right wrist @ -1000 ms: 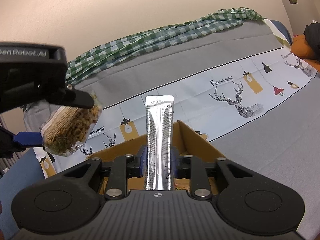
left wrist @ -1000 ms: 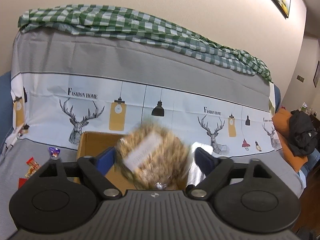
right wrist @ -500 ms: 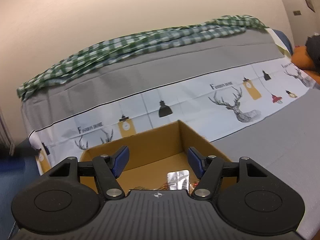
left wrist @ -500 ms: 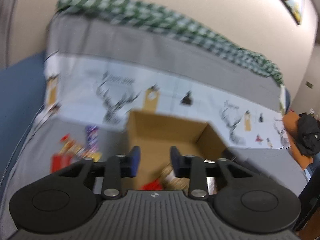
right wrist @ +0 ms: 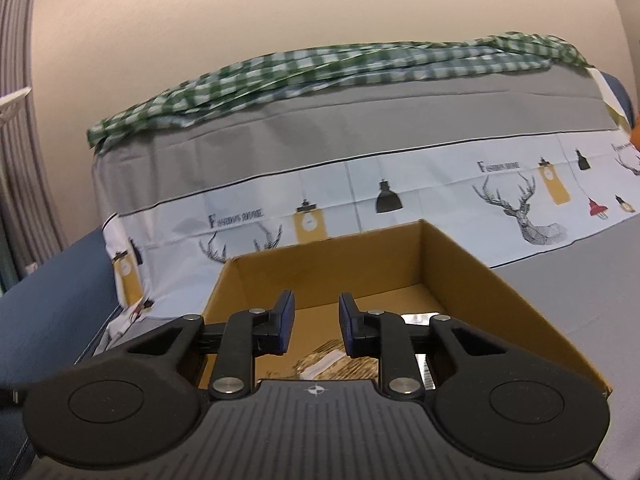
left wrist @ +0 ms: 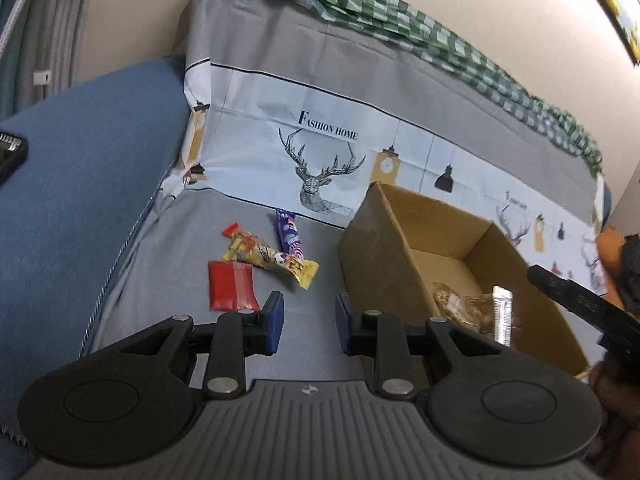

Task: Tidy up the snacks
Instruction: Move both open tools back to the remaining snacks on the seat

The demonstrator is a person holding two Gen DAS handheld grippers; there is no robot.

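An open cardboard box (left wrist: pixel 380 248) stands on the grey sofa seat. Inside lie a clear bag of brown snacks (left wrist: pixel 460 304) and a silver foil packet (left wrist: pixel 503 316). Left of the box lie a red packet (left wrist: pixel 232 285), a yellow snack bar (left wrist: pixel 268 258) and a purple packet (left wrist: pixel 289 234). My left gripper (left wrist: pixel 309 308) hovers over the seat between the red packet and the box, its jaws closing with nothing between them. My right gripper (right wrist: pixel 316 304) hangs over the box (right wrist: pixel 460 264), jaws closing on nothing, above the brown snack bag (right wrist: pixel 332 360) and the silver packet (right wrist: pixel 420 318).
A blue armrest (left wrist: pixel 88 184) borders the seat on the left. The printed sofa cover (left wrist: pixel 320 160) rises behind, with a green checked cloth (left wrist: pixel 400 12) on top. An orange cushion and dark clothing (left wrist: pixel 628 256) lie at the far right. The right gripper's body (left wrist: pixel 580 304) reaches over the box.
The left gripper dropped the brown snack bag into the box and swung left and down toward the loose snacks. The right gripper let the silver packet fall into the box, and its jaws narrowed again.
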